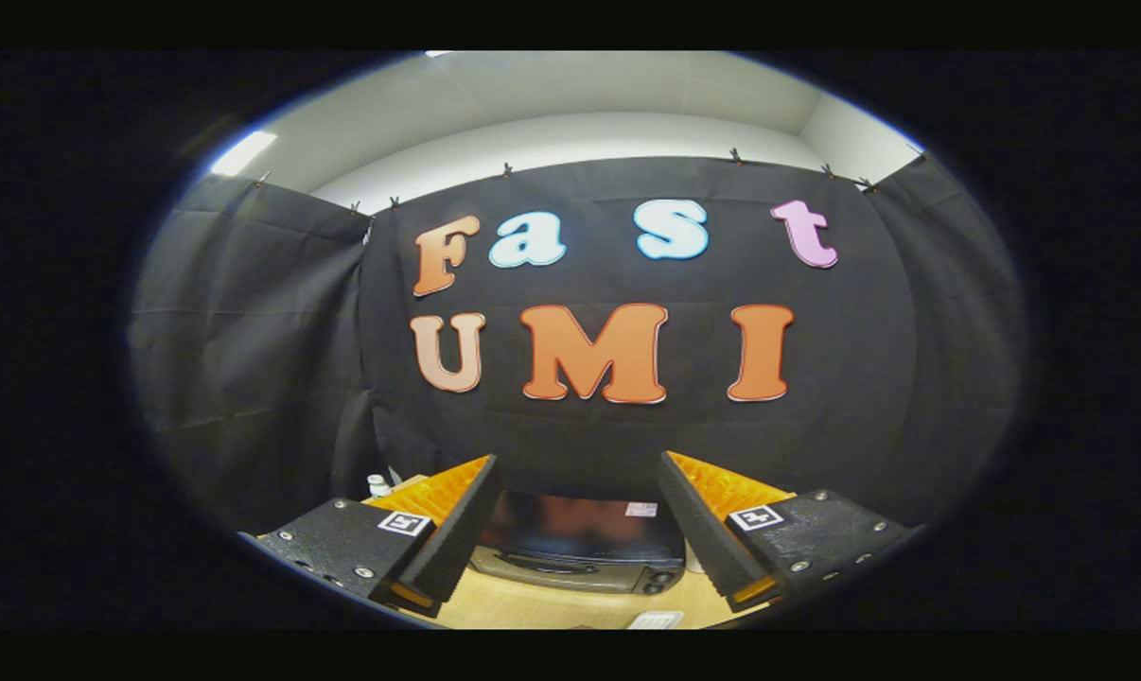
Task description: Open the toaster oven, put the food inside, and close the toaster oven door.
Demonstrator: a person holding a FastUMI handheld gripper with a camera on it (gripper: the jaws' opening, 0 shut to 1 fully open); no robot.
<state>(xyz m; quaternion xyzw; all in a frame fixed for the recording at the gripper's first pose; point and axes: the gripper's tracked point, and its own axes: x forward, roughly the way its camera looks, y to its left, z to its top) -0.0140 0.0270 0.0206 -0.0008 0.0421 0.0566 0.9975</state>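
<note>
The toaster oven point(580, 544) sits on the table point(533, 605), beyond the spread fingers point(457, 520) of the hand-held gripper point(578, 482).

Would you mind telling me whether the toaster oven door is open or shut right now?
Shut, as far as visible: the toaster oven shows its dark glass front upright beyond the open gripper, nothing between the fingers.

A light wooden table point(533, 605) carries the toaster oven point(580, 549), which sits toward its far edge against the black cloth; a small white bottle point(378, 485) stands near the far left corner; a small white object point(656, 619) lies at the near edge.

The gripper point(578, 492) hangs above, its fingers spread apart with nothing between them.
</note>
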